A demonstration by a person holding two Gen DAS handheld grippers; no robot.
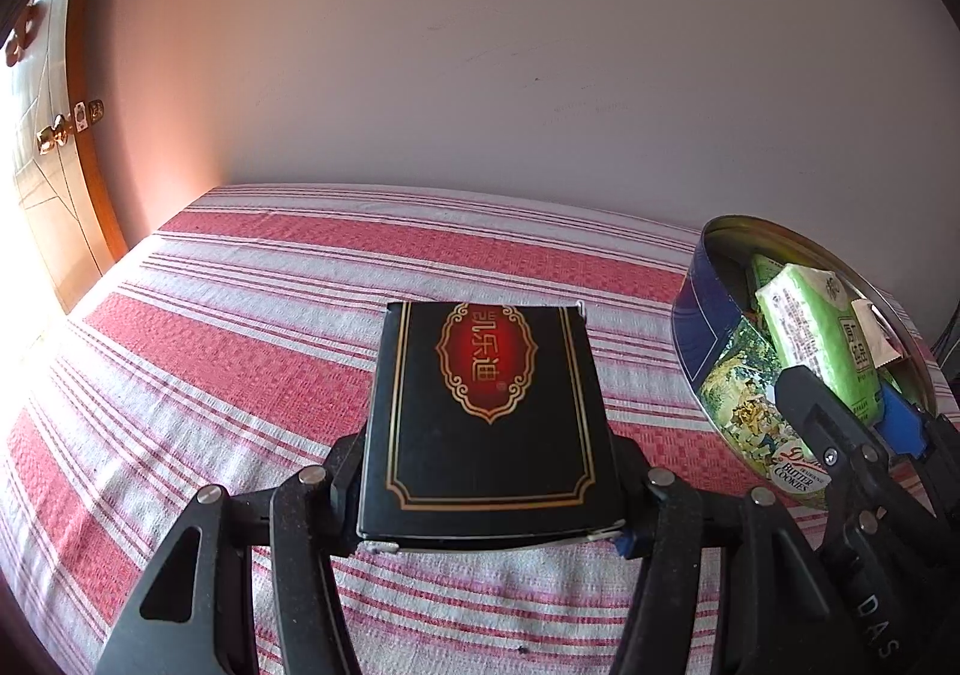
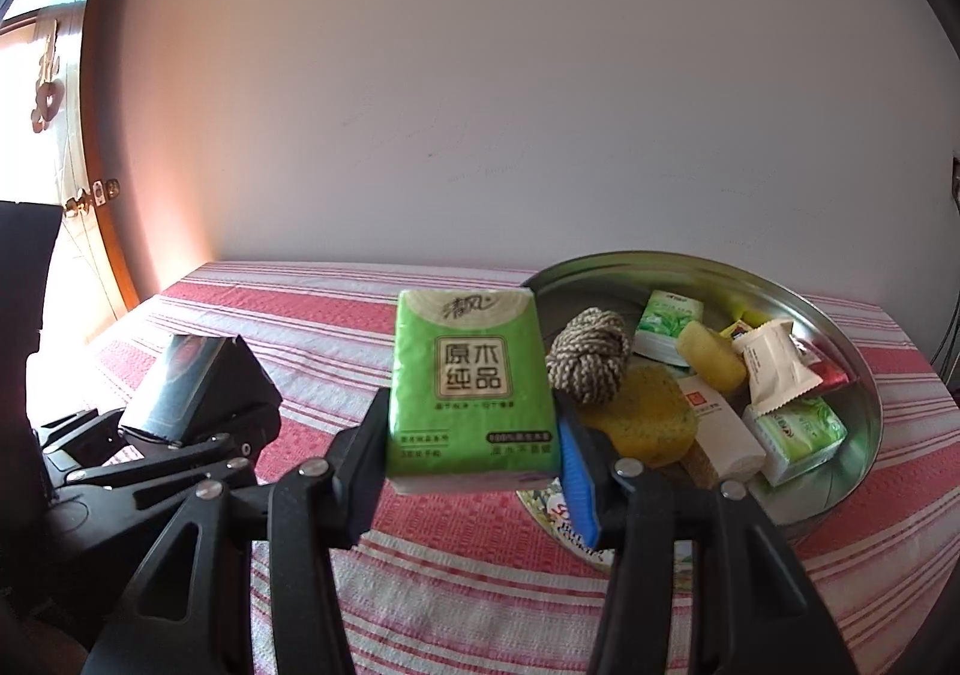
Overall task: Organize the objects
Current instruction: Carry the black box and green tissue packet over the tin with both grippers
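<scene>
1. Green plastic wrap marks the tissue pack (image 2: 471, 384) pinched by the right gripper (image 2: 474, 435): soft, light, squashy, best held across its long sides.
2. Black card box (image 1: 483, 417), stiff and light, sits clamped in the left gripper (image 1: 489, 486), off the striped bedcover (image 1: 252, 351).
3. At two o'clock stands the cookie tin (image 2: 840, 489), full of small packets.

The striped table (image 1: 240, 375) lies bare toward its left and far edges, while the cookie tin (image 2: 852, 375) crowds my right edge.
</scene>
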